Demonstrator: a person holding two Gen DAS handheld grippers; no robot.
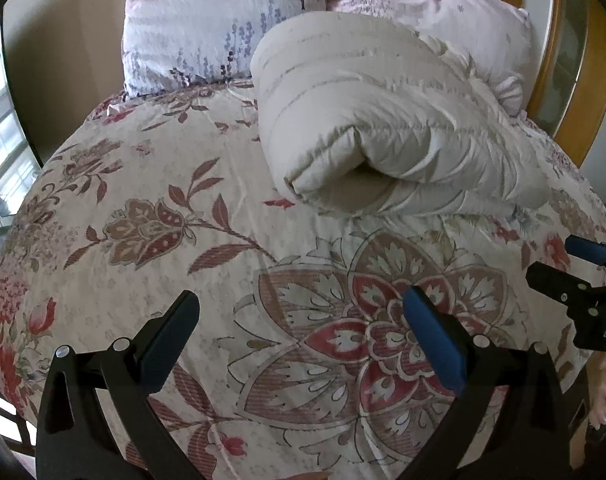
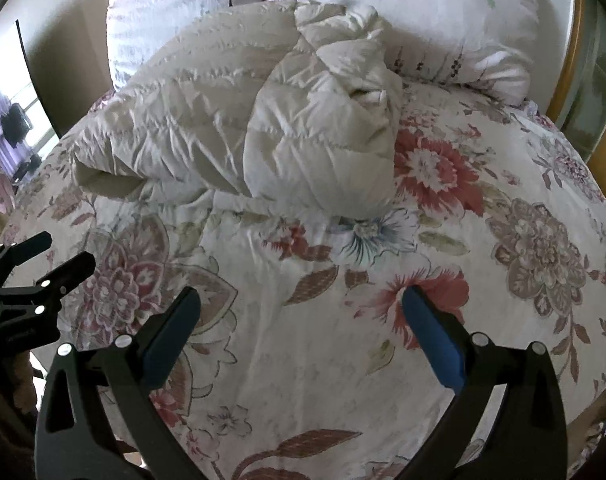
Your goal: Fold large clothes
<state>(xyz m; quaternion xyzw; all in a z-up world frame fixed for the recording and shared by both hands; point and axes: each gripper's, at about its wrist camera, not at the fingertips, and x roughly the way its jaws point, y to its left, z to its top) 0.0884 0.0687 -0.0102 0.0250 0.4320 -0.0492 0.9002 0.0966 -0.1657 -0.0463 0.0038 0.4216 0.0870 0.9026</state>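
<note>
left gripper (image 1: 303,336): jaws are spread wide and nothing is held; only the floral bedspread (image 1: 151,280) is seen between the fingers.
right gripper (image 2: 303,332): jaws are spread as wide as they go, nothing is gripped; bare bedspread lies beneath.
risk, grasp: if the jaws are closed too low, the bedspread is likely to be pinched together with the garment, and the cover gets dragged.
risk, bulk: the padding is thick and slippery-looking, so one layer alone may be caught and the folds may spring apart when lifted.
risk, edge: the right end is bunched, so a clean seam is hard to pick out.
padded jacket (image 2: 239,120): a cream quilted garment is seen folded into a thick bundle, smooth on the left, rumpled on the right.
jacket position: it lies past both grippers, apart from them, mid-bed, just before the pillows (image 2: 443,12).
</note>
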